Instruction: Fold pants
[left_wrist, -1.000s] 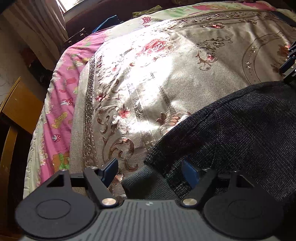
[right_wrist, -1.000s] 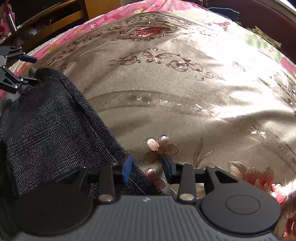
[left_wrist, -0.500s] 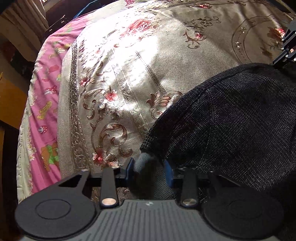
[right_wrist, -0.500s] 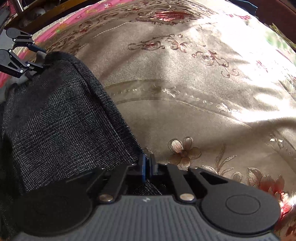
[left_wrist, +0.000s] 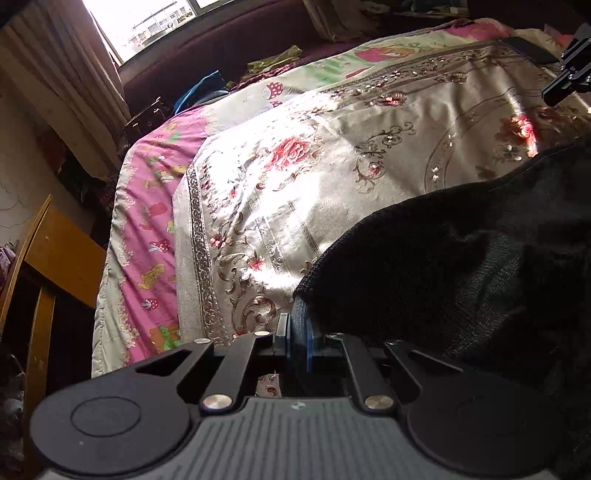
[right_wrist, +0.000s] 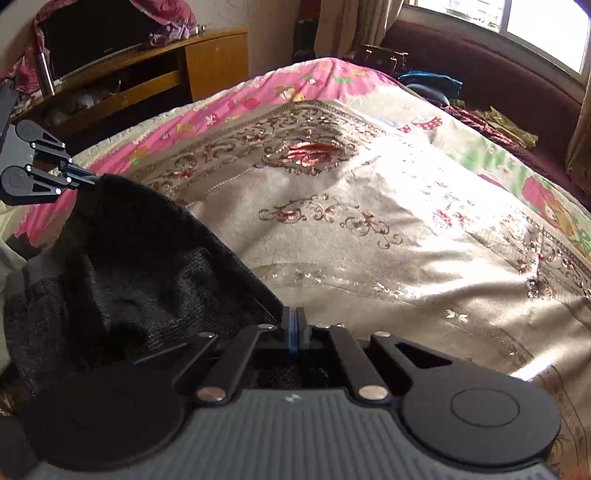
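Dark charcoal knit, one pair of pants (left_wrist: 461, 266), hanging slack between two grippers above the bed, its lower folds trailing out of view at the near edge

Count: two grippers, one garment, one bed, one window, one wooden cabinet

Left gripper (left_wrist: 298, 332): clamped on a grey ribbed hem corner of the pants, fabric bunched between the blue pads. Seen from the right wrist view, this same gripper (right_wrist: 86, 180) bites the far top corner of the cloth

Right gripper (right_wrist: 293, 328): jaws pressed tight together, dark fabric edge running up to and under the pads; grasping the pants' other corner. Its black linkage shows at the upper right edge of the left wrist view (left_wrist: 569, 79)

Pants sag in a trough between the two grips, lifted clear of the gold floral bedspread (right_wrist: 369, 229)

Bedspread lies over a pink cartoon-print sheet (left_wrist: 151, 236), which shows along the bed's edges

Wooden cabinet (right_wrist: 207, 59) beyond the bed: open shelves hold small clutter, too dim to identify. A dark screen stands on top

Window (left_wrist: 144, 22) bright, curtain (left_wrist: 62, 81) beside it
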